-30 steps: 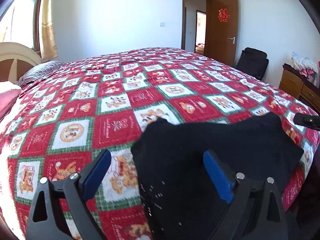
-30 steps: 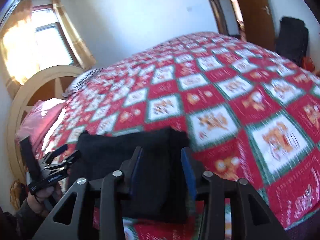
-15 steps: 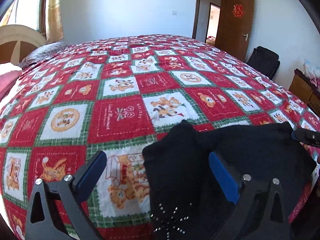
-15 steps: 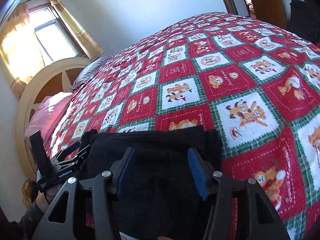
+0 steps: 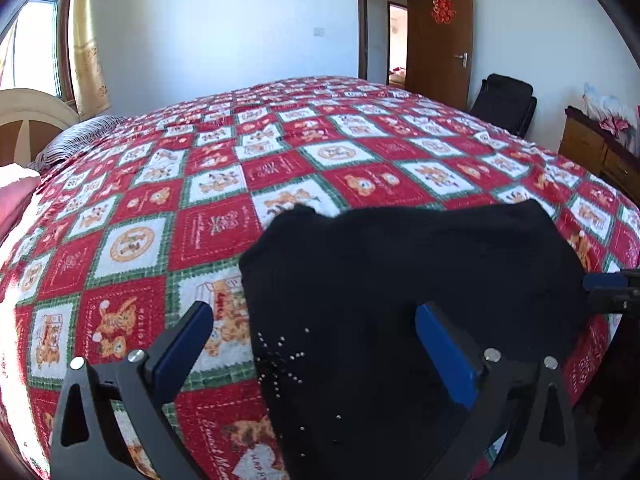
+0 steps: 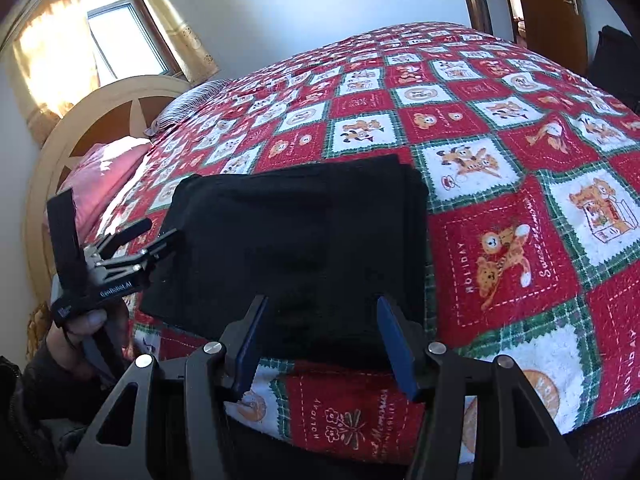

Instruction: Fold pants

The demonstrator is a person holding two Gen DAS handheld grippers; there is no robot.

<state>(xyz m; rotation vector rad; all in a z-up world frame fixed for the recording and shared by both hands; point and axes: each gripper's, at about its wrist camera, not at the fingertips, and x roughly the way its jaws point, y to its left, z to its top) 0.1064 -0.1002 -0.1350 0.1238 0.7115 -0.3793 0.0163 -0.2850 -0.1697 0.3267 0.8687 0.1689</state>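
Observation:
The black pants (image 5: 400,280) lie folded into a compact rectangle near the front edge of the bed; small studs show on the near part. They also show in the right wrist view (image 6: 304,236). My left gripper (image 5: 312,332) is open and empty, just above and behind the pants' left end. It appears in the right wrist view (image 6: 156,240) at the pants' left edge. My right gripper (image 6: 320,324) is open and empty over the pants' near edge. Its tip shows in the left wrist view (image 5: 608,284) at the pants' right end.
The bed carries a red, white and green patchwork quilt (image 5: 280,168). A headboard (image 6: 80,128) and pink pillow (image 6: 104,172) lie to the left. A wooden door (image 5: 440,36), black chair (image 5: 504,100) and dresser (image 5: 596,148) stand at the right.
Both grippers have drawn back and risen from the folded pants. The right gripper's jaws have spread wider. The pants have stayed in place on the quilt.

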